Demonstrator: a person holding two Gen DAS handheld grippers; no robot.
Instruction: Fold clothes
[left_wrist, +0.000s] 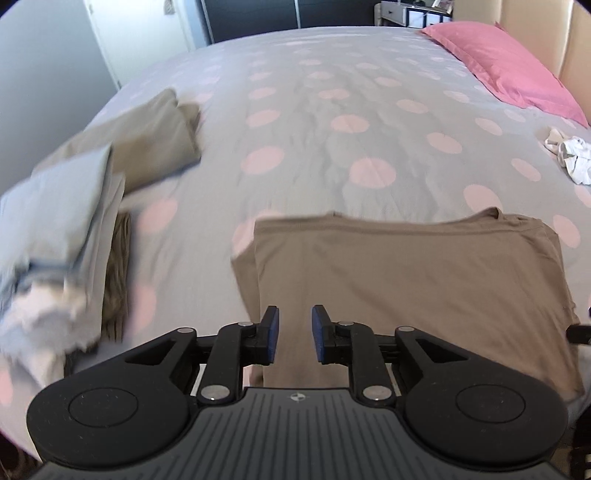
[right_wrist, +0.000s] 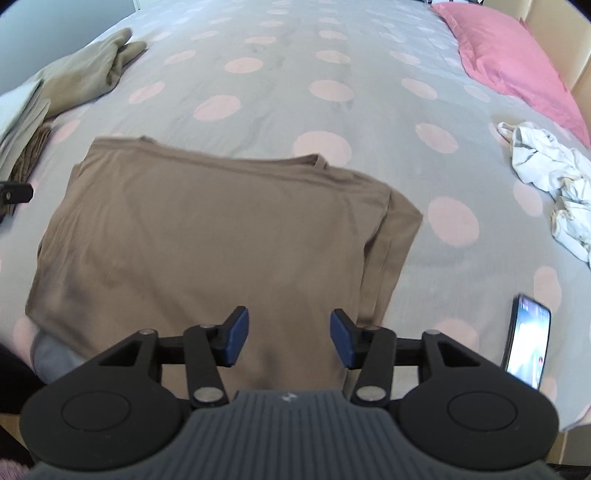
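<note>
A tan garment (left_wrist: 417, 288) lies folded into a rough rectangle on the bed near the front edge; it also shows in the right wrist view (right_wrist: 214, 243). My left gripper (left_wrist: 295, 334) is open and empty, above the garment's near left part. My right gripper (right_wrist: 288, 334) is open and empty, above the garment's near right part. Nothing is between either pair of fingers.
The bed cover (left_wrist: 332, 110) is grey with pink dots. Folded clothes (left_wrist: 122, 147) lie stacked at the left, also seen in the right wrist view (right_wrist: 81, 70). A crumpled white garment (right_wrist: 550, 177) lies at the right, a phone (right_wrist: 528, 339) near the front right, a pink pillow (left_wrist: 506, 62) at the far right.
</note>
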